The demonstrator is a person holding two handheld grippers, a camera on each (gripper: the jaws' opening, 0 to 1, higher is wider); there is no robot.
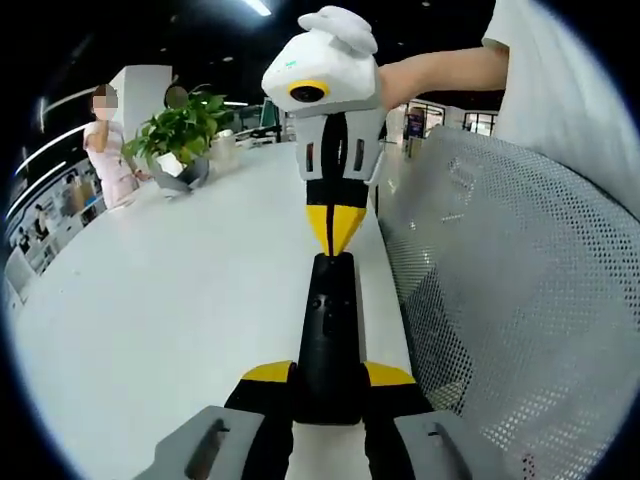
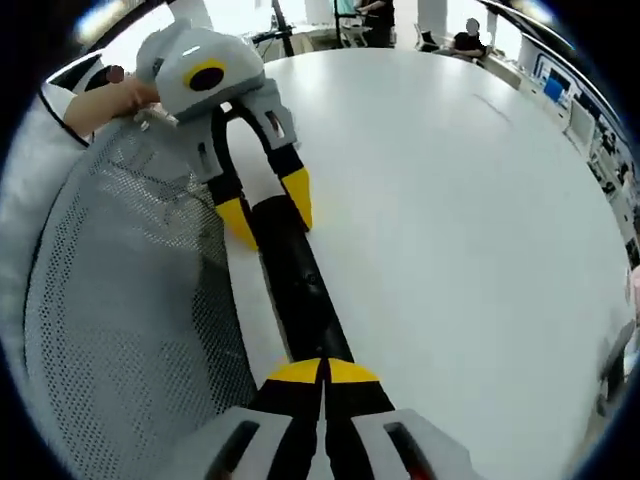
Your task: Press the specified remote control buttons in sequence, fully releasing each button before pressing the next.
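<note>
On the white bench (image 1: 150,320), a black remote control (image 1: 330,335) is clamped at its near end between the left tool (image 1: 330,385), while the right tool (image 2: 323,375), pressed together, is set upon its far end beside a mesh chair back (image 1: 520,300).

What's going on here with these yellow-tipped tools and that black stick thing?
A person holds a gripper in each hand over a white table. The left gripper clamps one end of a black remote control lying near the table's edge, beside a mesh chair. The right gripper, shut, has its tips on the remote's other end.
</note>
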